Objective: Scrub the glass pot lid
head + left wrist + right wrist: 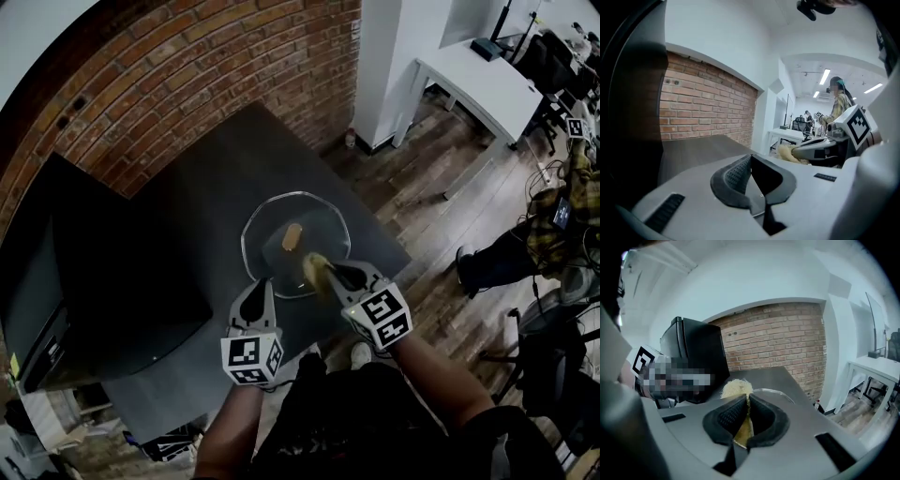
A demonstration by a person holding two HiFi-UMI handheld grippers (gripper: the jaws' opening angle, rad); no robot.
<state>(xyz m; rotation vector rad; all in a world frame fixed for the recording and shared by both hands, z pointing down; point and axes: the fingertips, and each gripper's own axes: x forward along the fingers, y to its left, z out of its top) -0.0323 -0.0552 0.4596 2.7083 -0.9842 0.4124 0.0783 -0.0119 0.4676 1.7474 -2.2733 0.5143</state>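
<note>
**Dark surface, glass lid, scrubber at its near edge**

Brick wall (187, 75) runs behind the dark surface (187, 216), and the glass lid (314, 217) lies flat near its middle, knob (292, 237) up. My left claw (256, 289) is closed thinly on the lid's near-left rim, as its own view (751, 161) shows. My right claw (746, 401) is clamped on a yellow scrubber (737, 388), which sits over the near-right part of the glass (314, 267).

I judge this to be mid-scrub. The next stroke needs downward pressure across the glass towards the far rim, working round the knob, while the left grip keeps the lid from sliding.
</note>
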